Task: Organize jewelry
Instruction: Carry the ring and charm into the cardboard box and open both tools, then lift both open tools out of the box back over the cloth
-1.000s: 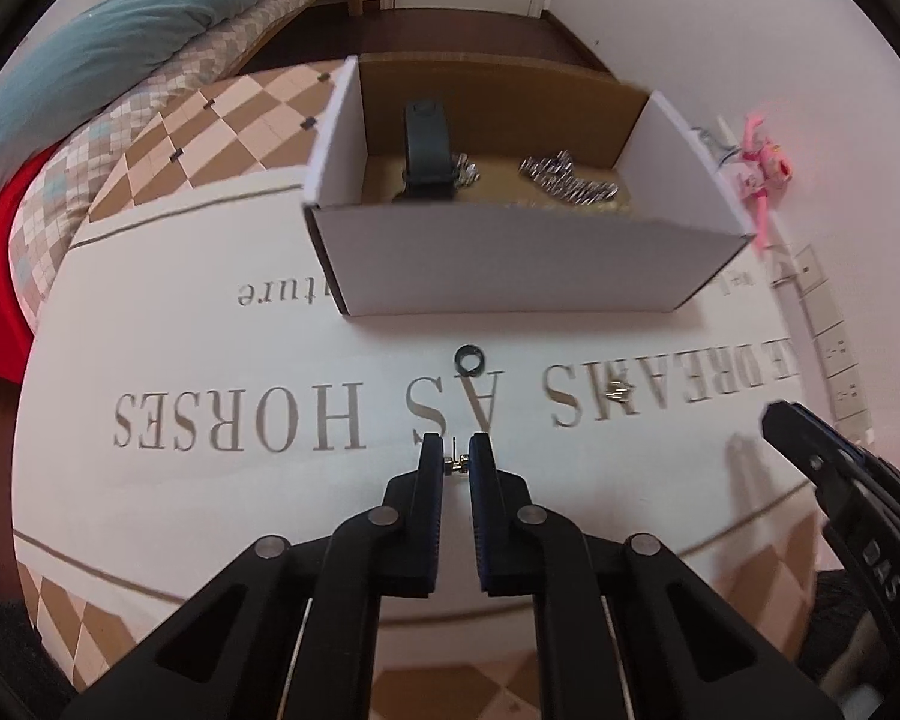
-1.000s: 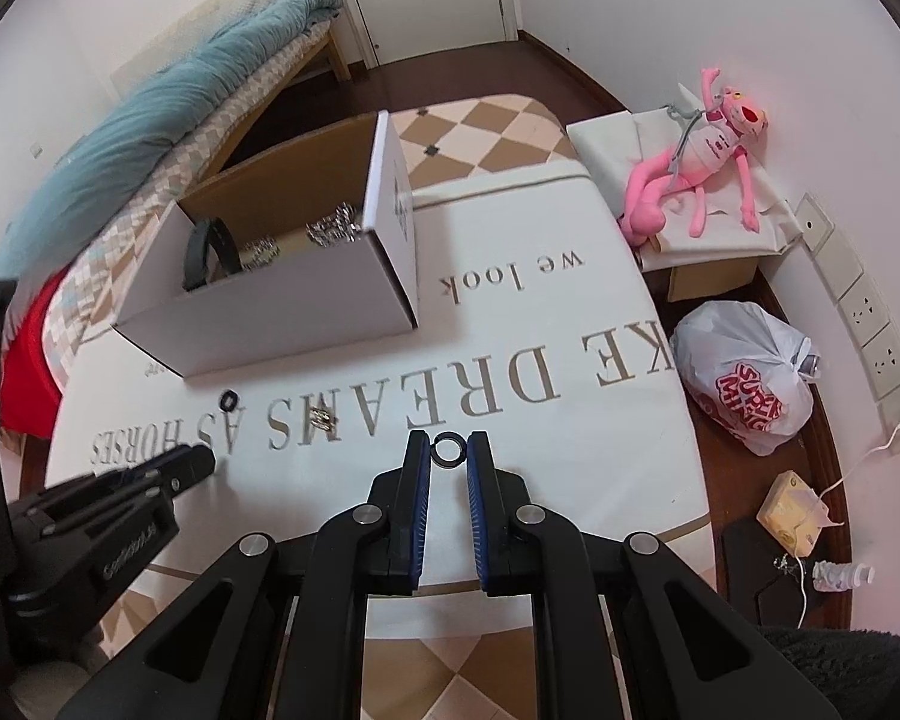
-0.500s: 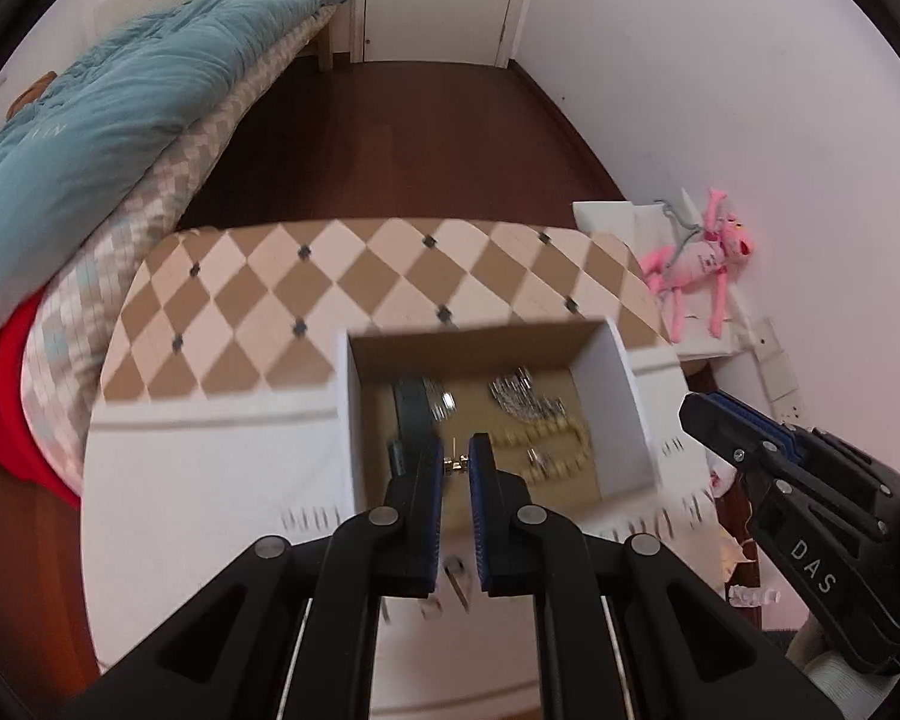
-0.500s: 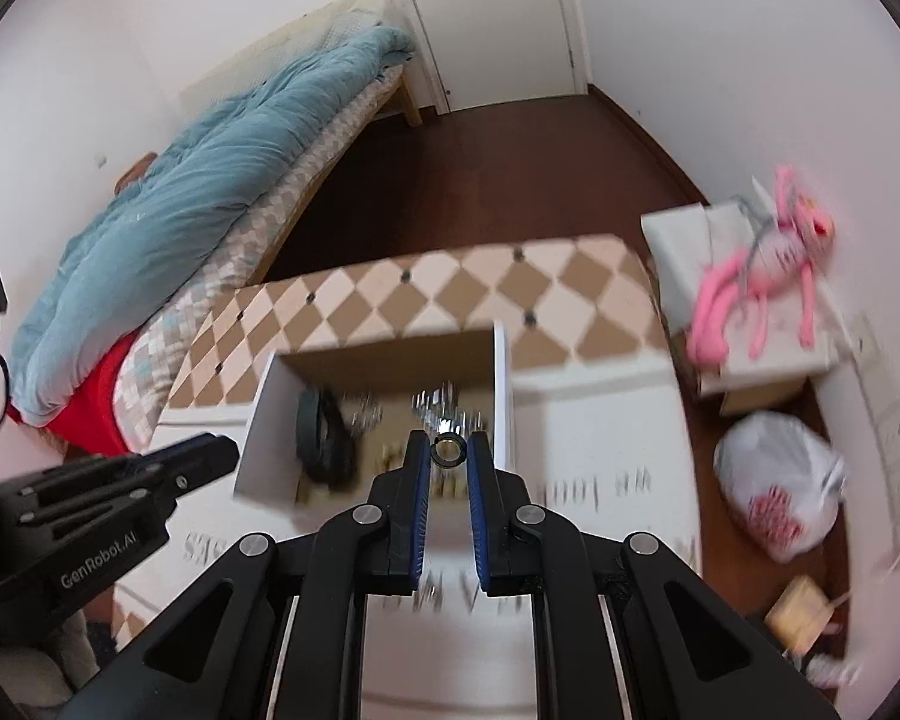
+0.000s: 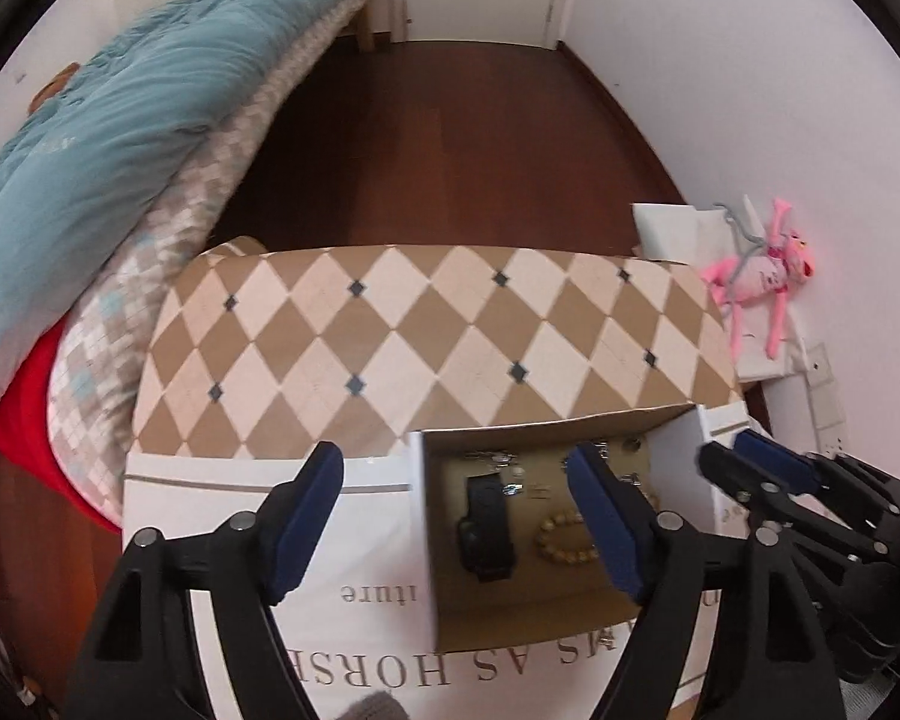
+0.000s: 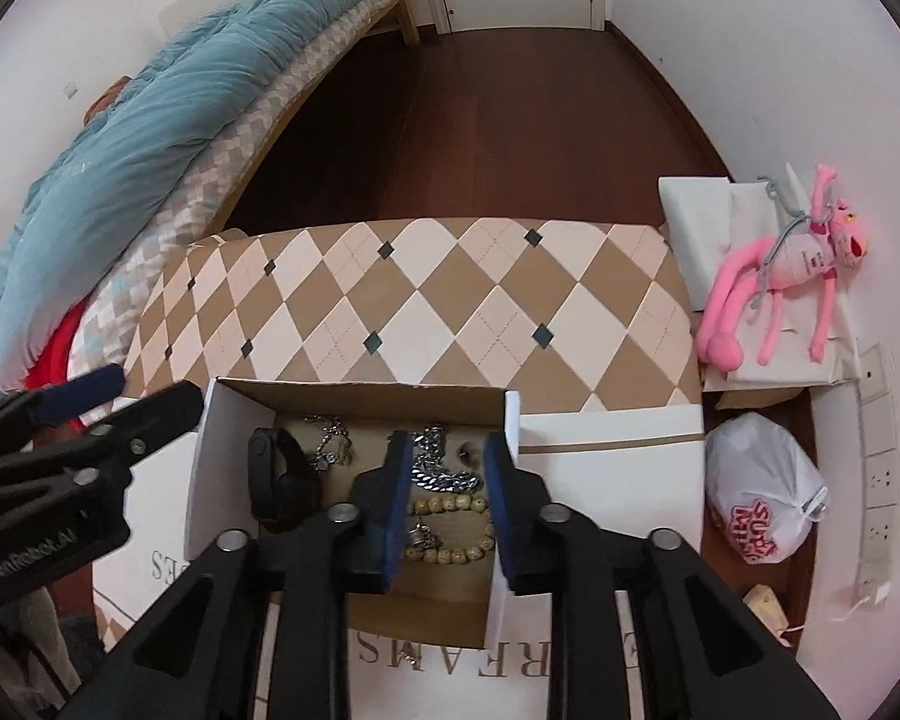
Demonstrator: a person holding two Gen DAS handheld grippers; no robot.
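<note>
- Two grippers over the cardboard box, both angled steeply down.
- Left gripper: jaws spread wide and opening, nothing between the pads; only box floor and tablecloth behind the gap.
- Right gripper: jaws parted and opening, nothing pinched; chain and beads visible through the gap, lying on the box floor.
- Box contents, right wrist view: black band at left, thin silver chain beside it, chunky silver chain mid-box, beaded bracelet nearer the camera, small dark round bit by the right wall. Small metal piece inside the bead loop, type unreadable.
- Left wrist view: same black band and beads, blurred; right half of the box interior blocked by the right-hand finger of the left gripper.
- Box sits on a white tablecloth with grey lettering; text upside down and cut off by box and fingers, only fragments legible.
- Right gripper's near box wall hidden behind its own fingers.
- Pink plush toy on white boxes by the wall; white plastic bag on the floor below it.
- Blue duvet on the bed at left, partly out of frame.
</note>
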